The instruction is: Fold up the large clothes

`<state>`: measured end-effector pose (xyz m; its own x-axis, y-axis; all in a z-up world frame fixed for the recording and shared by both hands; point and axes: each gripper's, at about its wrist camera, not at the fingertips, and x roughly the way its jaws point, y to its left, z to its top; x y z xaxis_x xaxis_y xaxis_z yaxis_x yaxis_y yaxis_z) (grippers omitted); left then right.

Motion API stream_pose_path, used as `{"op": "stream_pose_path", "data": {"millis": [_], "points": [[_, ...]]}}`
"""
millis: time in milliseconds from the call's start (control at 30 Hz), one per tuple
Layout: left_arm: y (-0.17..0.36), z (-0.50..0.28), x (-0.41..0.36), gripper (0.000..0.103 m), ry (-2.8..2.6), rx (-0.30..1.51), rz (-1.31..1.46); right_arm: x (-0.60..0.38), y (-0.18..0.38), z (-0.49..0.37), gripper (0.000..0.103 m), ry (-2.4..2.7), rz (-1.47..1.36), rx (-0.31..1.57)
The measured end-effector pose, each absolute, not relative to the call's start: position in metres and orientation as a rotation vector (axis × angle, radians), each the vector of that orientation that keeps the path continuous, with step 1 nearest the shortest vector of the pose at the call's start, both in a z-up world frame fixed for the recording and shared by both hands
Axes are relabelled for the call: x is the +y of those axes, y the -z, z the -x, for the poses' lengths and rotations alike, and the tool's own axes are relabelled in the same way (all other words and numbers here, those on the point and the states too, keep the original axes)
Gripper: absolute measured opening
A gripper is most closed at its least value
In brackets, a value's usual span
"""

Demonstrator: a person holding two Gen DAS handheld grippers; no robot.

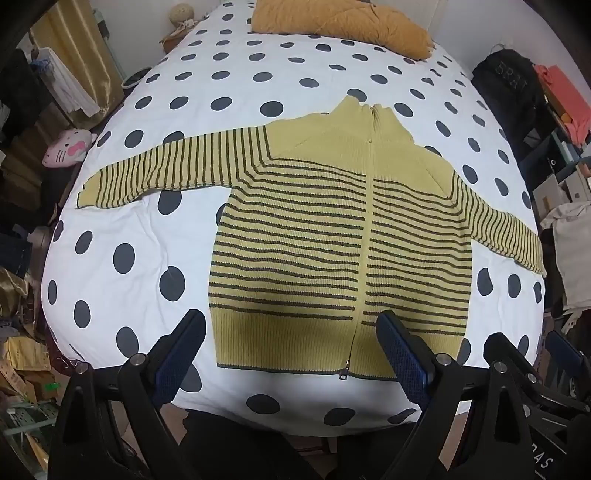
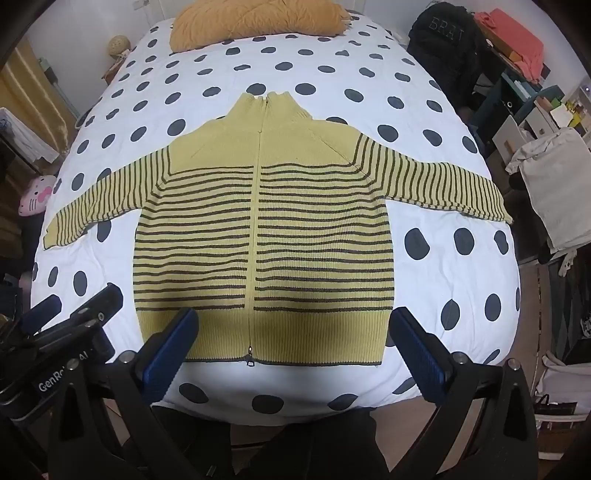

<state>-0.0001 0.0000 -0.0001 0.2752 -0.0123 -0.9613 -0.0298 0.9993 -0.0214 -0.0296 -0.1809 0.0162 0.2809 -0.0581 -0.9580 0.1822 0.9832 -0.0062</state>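
Lying flat and front-up on the polka-dot duvet [image 2: 461, 155], the yellow striped zip cardigan [image 2: 266, 229] is spread with both sleeves stretched out sideways, its collar toward the mustard pillow [image 2: 258, 18] at the far end of the bed and its plain ribbed hem toward the near edge. The zipper runs straight down the middle and is closed, its pull hanging just past the hem.

Above that hem, the right gripper [image 2: 291, 350] hovers with its jaws wide apart and nothing between them; its blue-padded fingers [image 2: 421, 354] frame the hem to the right of the zipper, one over the band beside the zip, the other just off the cardigan's right corner. No pad touches the knit.

The left gripper [image 1: 291, 350] likewise stands open and empty, over the hem left of the zipper: one finger is off the cardigan's left corner above the duvet, the other over the band beside the zip. In its view the right gripper's black frame shows beside it, off the cardigan's lower right corner.

A pink plush cat [image 1: 66, 147] lies beyond the left sleeve's cuff, off the bed's edge.
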Motion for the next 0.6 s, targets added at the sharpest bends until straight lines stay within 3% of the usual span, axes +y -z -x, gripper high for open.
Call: {"op": "stream_pose_path", "data": {"millis": [600], "points": [[0.0,-0.001,0.002,0.094,-0.011,1.295,0.039,-0.178,-0.02,0.03,0.103,0.162,-0.104,1.267]]}}
